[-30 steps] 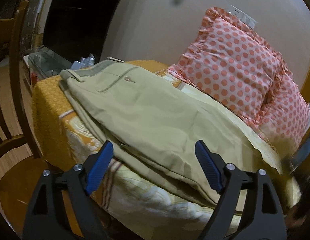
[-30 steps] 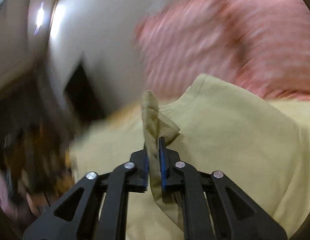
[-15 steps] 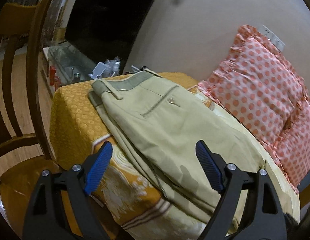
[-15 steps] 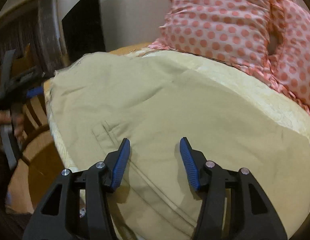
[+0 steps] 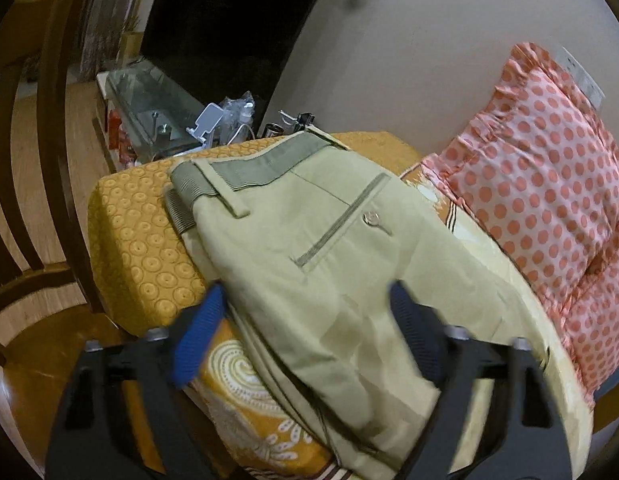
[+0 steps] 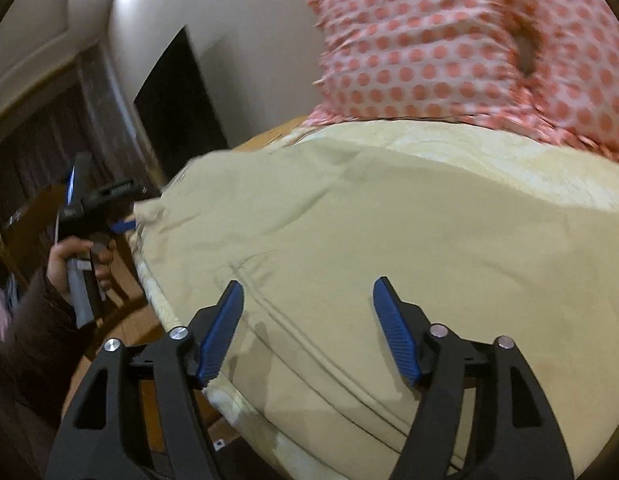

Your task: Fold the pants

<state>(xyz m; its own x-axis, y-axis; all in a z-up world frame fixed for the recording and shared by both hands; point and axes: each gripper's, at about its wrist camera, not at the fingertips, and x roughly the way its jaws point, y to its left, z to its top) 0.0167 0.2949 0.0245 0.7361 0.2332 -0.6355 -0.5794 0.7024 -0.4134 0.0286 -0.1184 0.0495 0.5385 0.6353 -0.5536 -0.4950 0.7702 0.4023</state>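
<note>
Khaki pants [image 5: 321, 264] lie flat on the bed, waistband and a buttoned back pocket toward the far left corner. They also fill the right wrist view [image 6: 389, 240]. My left gripper [image 5: 305, 312] is open and empty, low over the pants near the bed's near edge. It also shows from the side in the right wrist view [image 6: 121, 220], at the pants' left edge. My right gripper [image 6: 307, 300] is open and empty, just above the fabric.
Pink polka-dot pillows [image 5: 549, 200] [image 6: 469, 48] lean on the wall at the right. An orange bedspread [image 5: 141, 240] covers the bed. A wooden chair [image 5: 37, 184] stands left of the bed. A glass shelf with small items [image 5: 213, 120] is behind.
My right gripper let go of the pant fabric, opened and now hovers over the flat pants. My left gripper moved forward along the bed toward the waistband and stayed open.
</note>
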